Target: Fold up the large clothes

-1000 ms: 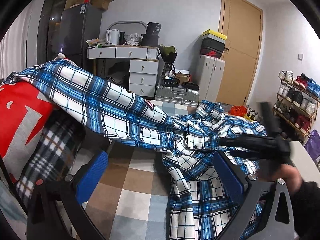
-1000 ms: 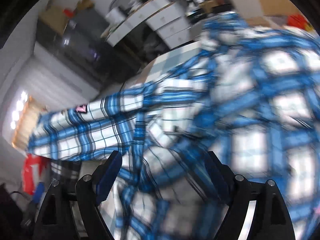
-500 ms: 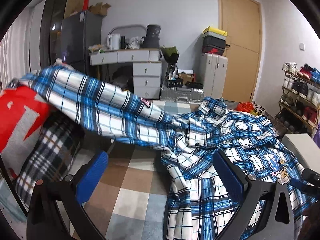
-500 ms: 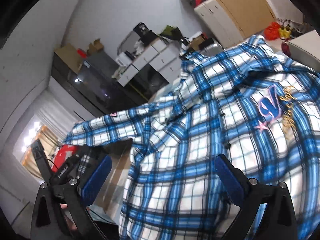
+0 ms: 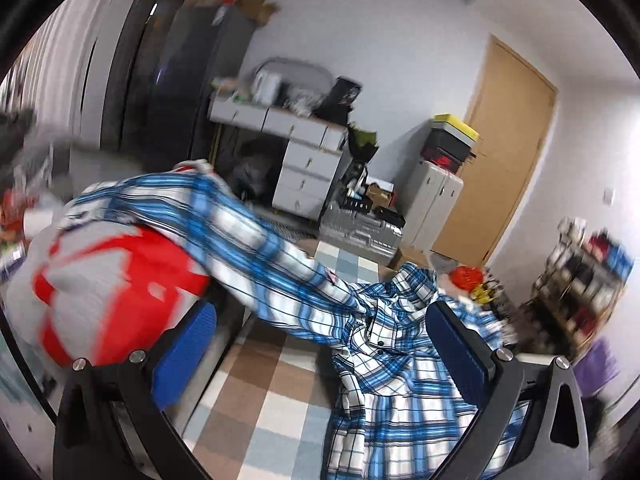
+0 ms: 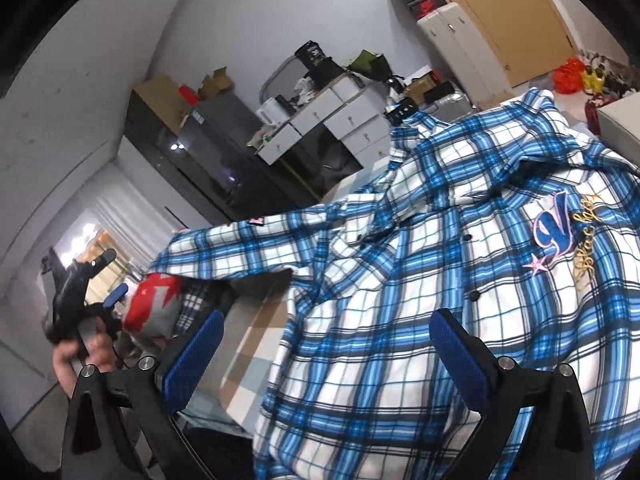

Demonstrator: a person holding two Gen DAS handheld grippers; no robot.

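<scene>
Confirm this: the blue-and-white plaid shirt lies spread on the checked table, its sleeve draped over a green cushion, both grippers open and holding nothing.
One detail is wrong: the cushion under the sleeve is red and grey, not green, as the left wrist view shows. The blue-and-white plaid shirt does lie spread on the checked table, and the left gripper and right gripper are open and empty.

White drawers (image 5: pixel 308 176), wooden door (image 5: pixel 508 152)

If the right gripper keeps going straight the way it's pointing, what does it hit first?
Most likely the blue plaid shirt: the open right gripper points straight at its front panel, though depth is unclear.
</scene>
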